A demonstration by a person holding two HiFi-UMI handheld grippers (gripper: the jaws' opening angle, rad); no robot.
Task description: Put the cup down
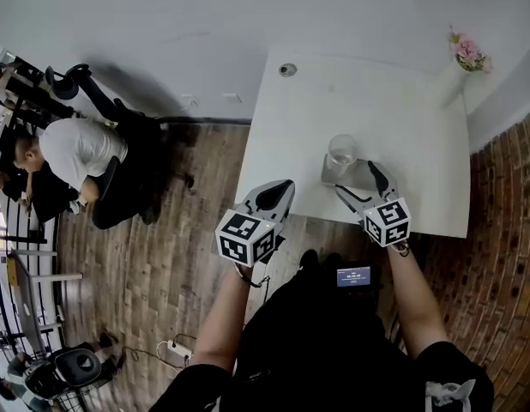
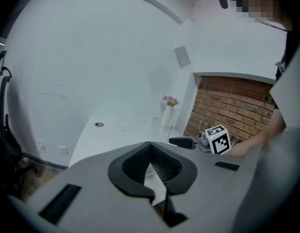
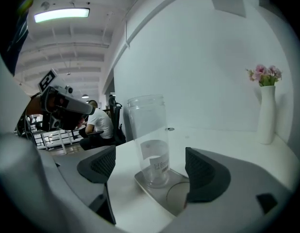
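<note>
A clear cup [image 3: 149, 140] stands upright on a grey tray [image 3: 179, 198] on the white surface [image 1: 394, 127], just ahead of the wide-open, empty right tongs [image 3: 151, 168]; left tongs [image 2: 151, 165] closed, empty (cup looks light, slick, brittle: grip mid-wall).

My right claw [image 3: 147, 168] is matt grey plastic; its pads [image 3: 201, 171] are black, ribbed and look rubbery. The cup [image 3: 149, 130] is clear and glossy, glass or plastic I can't tell, with a paper label [image 3: 156, 155]. The tray [image 3: 179, 193] looks like dull metal. The table [image 1: 376, 101] is smooth matt white, the floor [image 1: 153, 264] wood planks, the wall [image 1: 505, 204] rough brick.
</note>
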